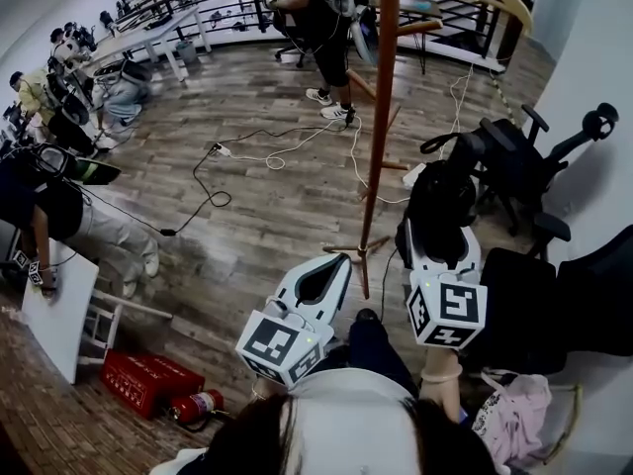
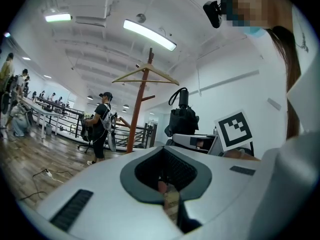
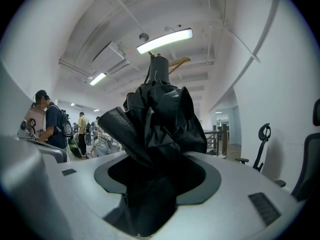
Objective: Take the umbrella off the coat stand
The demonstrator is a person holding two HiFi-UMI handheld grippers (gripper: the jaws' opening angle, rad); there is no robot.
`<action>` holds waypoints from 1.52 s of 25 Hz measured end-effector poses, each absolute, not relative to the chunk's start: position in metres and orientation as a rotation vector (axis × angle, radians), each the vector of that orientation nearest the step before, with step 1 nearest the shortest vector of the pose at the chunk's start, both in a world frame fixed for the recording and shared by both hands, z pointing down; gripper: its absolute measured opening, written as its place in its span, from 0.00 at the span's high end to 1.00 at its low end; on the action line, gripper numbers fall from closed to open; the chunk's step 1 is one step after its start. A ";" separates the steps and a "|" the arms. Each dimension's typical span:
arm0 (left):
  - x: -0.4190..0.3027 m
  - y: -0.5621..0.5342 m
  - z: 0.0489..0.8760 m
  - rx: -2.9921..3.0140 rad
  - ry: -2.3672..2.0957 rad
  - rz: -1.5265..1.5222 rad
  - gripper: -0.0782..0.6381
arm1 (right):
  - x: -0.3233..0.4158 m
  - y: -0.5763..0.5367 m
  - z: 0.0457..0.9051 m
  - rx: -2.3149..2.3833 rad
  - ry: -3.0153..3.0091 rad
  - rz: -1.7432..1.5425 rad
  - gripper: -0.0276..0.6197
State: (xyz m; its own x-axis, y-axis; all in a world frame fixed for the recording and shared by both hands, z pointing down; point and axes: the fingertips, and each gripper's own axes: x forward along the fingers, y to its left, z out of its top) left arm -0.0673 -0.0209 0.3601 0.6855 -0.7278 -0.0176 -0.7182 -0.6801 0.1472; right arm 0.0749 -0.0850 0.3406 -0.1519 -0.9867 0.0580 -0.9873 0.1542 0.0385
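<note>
The brown coat stand (image 1: 379, 127) rises in the middle of the head view, with a wooden hanger across its top (image 2: 145, 74). A folded black umbrella (image 1: 442, 201) is held just right of the pole, apart from it. My right gripper (image 1: 442, 231) is shut on it, and its crumpled fabric (image 3: 160, 119) fills the hollow between the jaws. The umbrella (image 2: 182, 119) and its looped handle also show in the left gripper view. My left gripper (image 1: 339, 261) sits lower left of the pole, jaw tips together, holding nothing.
Black office chairs (image 1: 514, 166) stand to the right by the wall. Cables (image 1: 277, 146) trail over the wooden floor. A person (image 1: 321, 28) stands behind the stand. A red box (image 1: 148, 379), a fire extinguisher (image 1: 198, 406) and a white board (image 1: 54, 310) lie at the lower left.
</note>
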 end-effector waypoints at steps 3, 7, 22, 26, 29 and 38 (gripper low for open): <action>-0.073 -0.015 0.360 2.764 -1.196 -0.121 0.88 | 0.072 -0.078 0.343 2.005 -2.325 0.018 0.55; -0.080 -0.008 0.361 2.764 -1.203 -0.126 0.88 | 0.068 -0.068 0.346 2.011 -2.317 0.029 0.55; -0.087 0.012 0.367 2.773 -1.173 -0.115 0.88 | 0.055 -0.045 0.349 2.008 -2.321 0.026 0.55; -0.086 0.016 0.368 2.775 -1.167 -0.116 0.88 | 0.056 -0.039 0.350 2.015 -2.315 0.027 0.55; -0.086 0.017 0.367 2.775 -1.172 -0.129 0.88 | 0.058 -0.037 0.349 2.021 -2.310 0.025 0.55; -0.083 0.020 0.367 2.785 -1.141 -0.141 0.88 | 0.061 -0.030 0.345 2.038 -2.291 0.009 0.55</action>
